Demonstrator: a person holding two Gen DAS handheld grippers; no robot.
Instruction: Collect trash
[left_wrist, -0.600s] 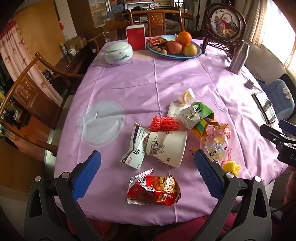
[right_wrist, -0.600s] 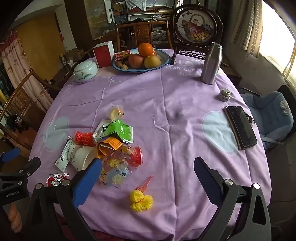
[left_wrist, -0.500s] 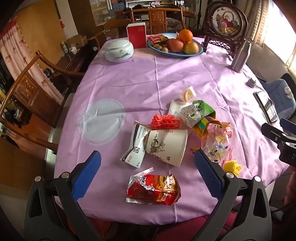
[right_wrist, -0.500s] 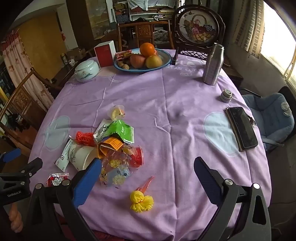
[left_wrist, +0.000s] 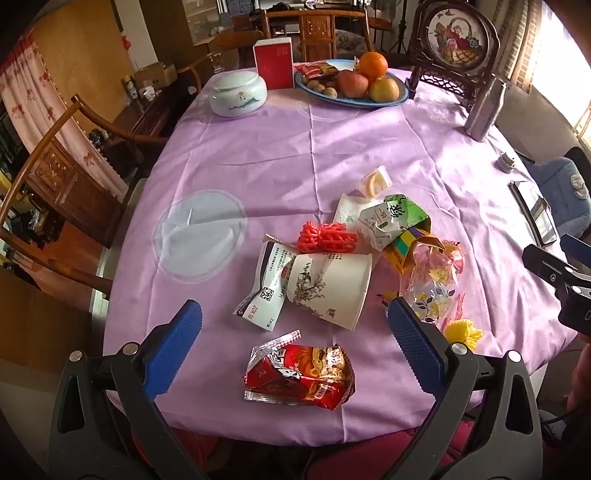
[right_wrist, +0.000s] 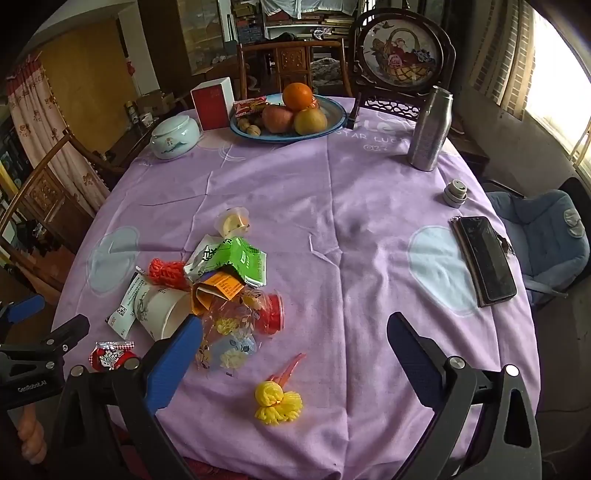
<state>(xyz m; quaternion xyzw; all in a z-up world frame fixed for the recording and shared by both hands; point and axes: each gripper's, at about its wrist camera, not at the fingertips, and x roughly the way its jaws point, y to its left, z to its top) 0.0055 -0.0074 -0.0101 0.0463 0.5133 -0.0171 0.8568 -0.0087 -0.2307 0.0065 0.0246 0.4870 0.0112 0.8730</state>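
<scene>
Trash lies in a heap on the purple tablecloth (left_wrist: 303, 155): a tipped paper cup (left_wrist: 328, 288), a white receipt (left_wrist: 267, 288), an orange foam net (left_wrist: 327, 236), a green carton (left_wrist: 397, 218), a clear flowered wrapper (left_wrist: 434, 284), a yellow foam net (left_wrist: 463, 332) and a small jelly cup (left_wrist: 375, 181). A red snack bag (left_wrist: 299, 373) lies nearest, between the wide-apart fingers of my left gripper (left_wrist: 291, 347), which is open and empty above it. My right gripper (right_wrist: 291, 354) hangs open over the yellow foam net (right_wrist: 277, 402), with the flowered wrapper (right_wrist: 232, 332) by its left finger.
At the far side stand a fruit plate (right_wrist: 334, 114), a red box (right_wrist: 212, 105), a lidded porcelain jar (right_wrist: 173, 138), a steel bottle (right_wrist: 428, 129) with its cap (right_wrist: 455, 194), and a framed basket picture (right_wrist: 400, 55). A phone (right_wrist: 484, 258) lies right. Wooden chairs (left_wrist: 48, 155) flank the table.
Both views have shifted slightly, with the table sliding a little lower in frame. The trash has not moved and both grippers stay open.
</scene>
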